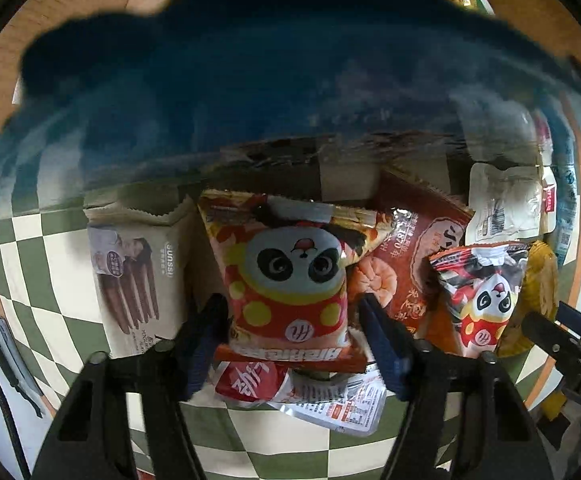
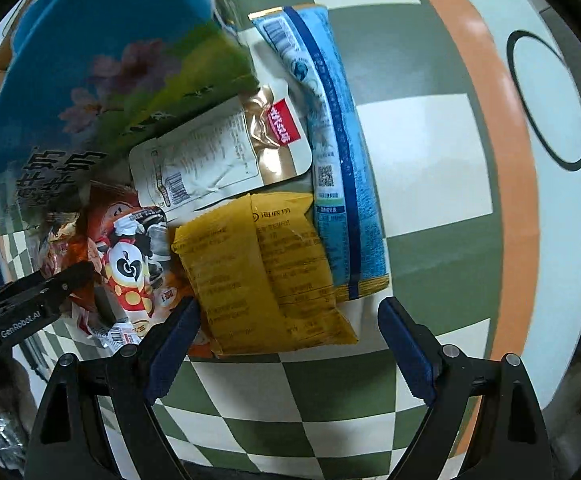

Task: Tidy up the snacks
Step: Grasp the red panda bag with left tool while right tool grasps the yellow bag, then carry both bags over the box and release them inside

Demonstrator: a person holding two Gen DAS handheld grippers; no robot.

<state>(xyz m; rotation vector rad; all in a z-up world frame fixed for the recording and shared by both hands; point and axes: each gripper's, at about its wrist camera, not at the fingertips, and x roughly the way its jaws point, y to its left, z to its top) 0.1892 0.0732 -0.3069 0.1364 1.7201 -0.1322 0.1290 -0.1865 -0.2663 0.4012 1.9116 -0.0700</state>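
Note:
In the left wrist view my left gripper (image 1: 290, 320) is open, its blue pads on either side of a red panda snack packet (image 1: 290, 280) that lies on the checkered cloth (image 1: 290, 448). A smaller panda packet (image 1: 482, 296) lies to its right. In the right wrist view my right gripper (image 2: 286, 328) is open around the near end of a yellow packet (image 2: 258, 268). A long blue packet (image 2: 334, 152) lies just beyond it. The left gripper shows at the left edge of the right wrist view (image 2: 38, 292).
A beige chocolate-stick box (image 1: 134, 276), a brown bun packet (image 1: 410, 256), a white pouch (image 1: 502, 208) and a red-and-silver packet (image 1: 306, 400) crowd the left gripper. A big blue milk box (image 2: 90, 80) stands behind the pile. A white pouch (image 2: 210, 160) lies by the yellow packet.

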